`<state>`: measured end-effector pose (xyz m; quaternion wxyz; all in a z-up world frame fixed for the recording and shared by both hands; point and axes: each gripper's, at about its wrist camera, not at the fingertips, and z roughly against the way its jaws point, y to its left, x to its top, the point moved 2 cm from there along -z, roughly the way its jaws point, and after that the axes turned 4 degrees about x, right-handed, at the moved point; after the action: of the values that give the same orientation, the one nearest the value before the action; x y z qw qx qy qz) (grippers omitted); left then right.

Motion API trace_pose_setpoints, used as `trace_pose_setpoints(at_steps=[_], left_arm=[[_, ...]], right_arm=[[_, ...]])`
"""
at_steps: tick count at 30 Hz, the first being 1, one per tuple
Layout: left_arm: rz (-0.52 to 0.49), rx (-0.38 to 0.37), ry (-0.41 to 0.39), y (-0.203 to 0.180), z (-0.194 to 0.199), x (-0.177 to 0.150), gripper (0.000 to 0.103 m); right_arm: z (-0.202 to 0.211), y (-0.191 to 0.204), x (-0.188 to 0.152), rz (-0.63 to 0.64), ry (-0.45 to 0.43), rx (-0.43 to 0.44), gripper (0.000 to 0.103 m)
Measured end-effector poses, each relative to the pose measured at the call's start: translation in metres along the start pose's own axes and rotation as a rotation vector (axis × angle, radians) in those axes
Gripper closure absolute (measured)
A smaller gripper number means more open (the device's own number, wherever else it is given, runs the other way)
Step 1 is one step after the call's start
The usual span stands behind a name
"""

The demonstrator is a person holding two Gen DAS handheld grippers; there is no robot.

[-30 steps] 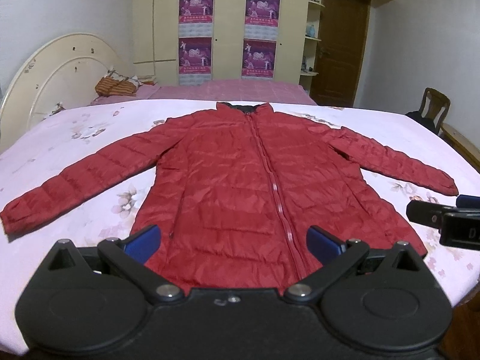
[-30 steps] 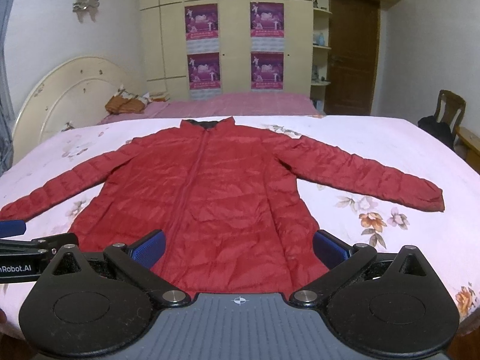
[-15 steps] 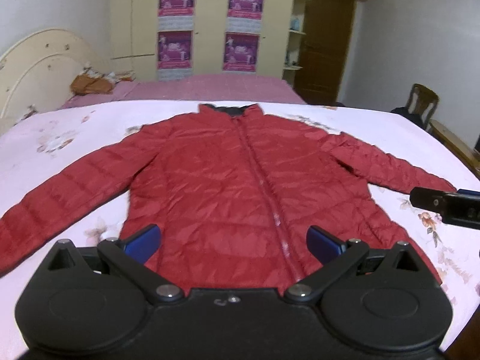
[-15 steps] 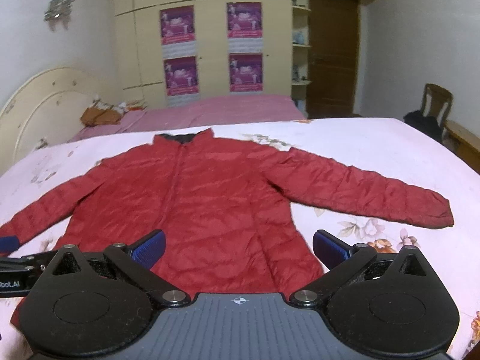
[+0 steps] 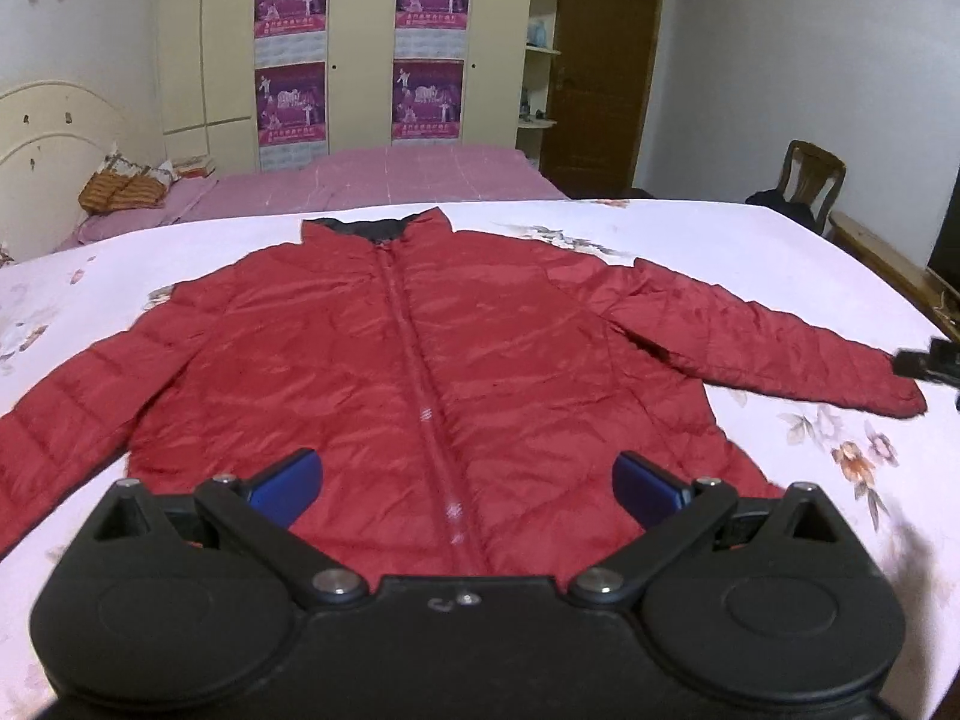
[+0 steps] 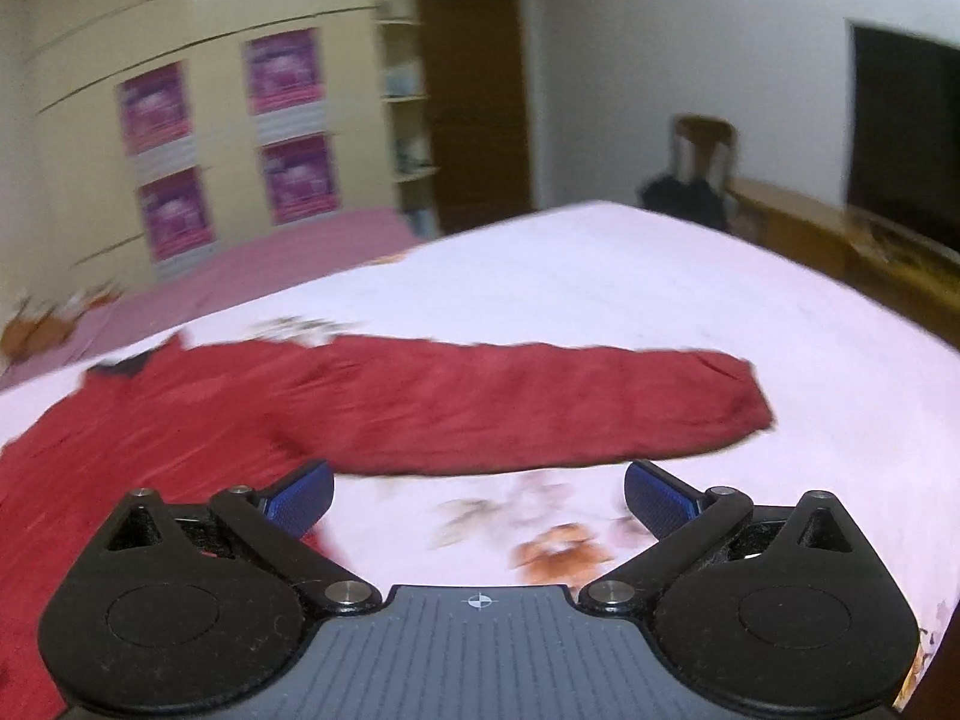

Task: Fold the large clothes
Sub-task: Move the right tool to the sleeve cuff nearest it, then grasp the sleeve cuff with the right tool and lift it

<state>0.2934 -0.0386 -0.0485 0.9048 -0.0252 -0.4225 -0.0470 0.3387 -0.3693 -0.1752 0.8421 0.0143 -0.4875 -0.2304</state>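
We have swung our right tool, spread wide and empty like the left tool, toward the red down jacket's right sleeve to start folding.

The right gripper now faces the jacket's outstretched sleeve at mid-frame, where a second ago it looked over the whole jacket; its picture is blurred. In the left wrist view that gripper has climbed from the lower right edge to the middle right edge, beside the cuff. The left gripper now has the zip centred, and the left sleeve runs off the left edge.
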Motion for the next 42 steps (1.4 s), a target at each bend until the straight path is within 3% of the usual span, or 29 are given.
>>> trace_pose_setpoints(at_steps=[2, 3, 4, 5, 10, 17, 24, 25, 26, 27, 28, 29, 34, 38, 42], left_arm=[[0.007, 0.003, -0.005, -0.010, -0.013, 0.006, 0.000], [0.009, 0.004, -0.005, -0.015, -0.020, 0.009, 0.000], [0.013, 0.008, 0.001, -0.021, -0.030, 0.012, 0.000], [0.016, 0.012, 0.008, -0.026, -0.037, 0.014, 0.000], [0.010, 0.012, 0.057, -0.058, -0.077, 0.025, 0.000], [-0.026, 0.024, 0.085, -0.086, -0.101, 0.033, 0.000], [0.019, 0.068, 0.118, -0.074, -0.115, 0.040, 0.000], [0.037, 0.075, 0.114, -0.069, -0.115, 0.042, 0.000], [0.050, 0.081, 0.111, -0.063, -0.114, 0.044, 0.000], [0.060, 0.091, 0.111, -0.057, -0.113, 0.045, 0.000], [0.068, 0.102, 0.109, -0.049, -0.112, 0.047, 0.000], [0.076, 0.112, 0.106, -0.042, -0.110, 0.047, 0.000], [0.088, 0.156, 0.112, 0.007, -0.104, 0.047, 0.002], [0.124, 0.142, 0.139, 0.050, -0.107, 0.044, 0.006], [0.168, 0.116, 0.126, 0.086, -0.111, 0.044, 0.006]], right_arm=[[-0.013, -0.027, 0.005, -0.056, 0.004, -0.024, 0.001], [-0.020, -0.042, 0.007, -0.089, -0.001, -0.033, 0.006], [-0.026, -0.054, 0.008, -0.114, 0.000, -0.035, 0.023], [-0.033, -0.067, 0.009, -0.144, 0.020, -0.034, 0.053], [-0.064, -0.123, 0.008, -0.297, 0.030, -0.030, 0.054], [-0.091, -0.177, -0.005, -0.555, 0.040, -0.017, 0.054], [-0.087, -0.187, -0.001, -0.587, -0.026, -0.015, 0.054], [-0.086, -0.187, 0.002, -0.572, -0.028, -0.025, 0.056], [-0.085, -0.186, 0.006, -0.545, -0.026, -0.040, 0.072], [-0.093, -0.191, 0.010, -0.519, -0.025, -0.051, 0.078], [-0.094, -0.189, 0.014, -0.481, -0.022, -0.070, 0.088], [-0.093, -0.185, 0.021, -0.430, -0.031, -0.084, 0.091], [-0.087, -0.132, 0.051, -0.203, -0.108, -0.051, 0.097], [-0.077, -0.056, 0.062, -0.035, -0.141, 0.071, 0.097], [-0.065, 0.037, 0.045, 0.132, -0.114, 0.221, 0.097]])
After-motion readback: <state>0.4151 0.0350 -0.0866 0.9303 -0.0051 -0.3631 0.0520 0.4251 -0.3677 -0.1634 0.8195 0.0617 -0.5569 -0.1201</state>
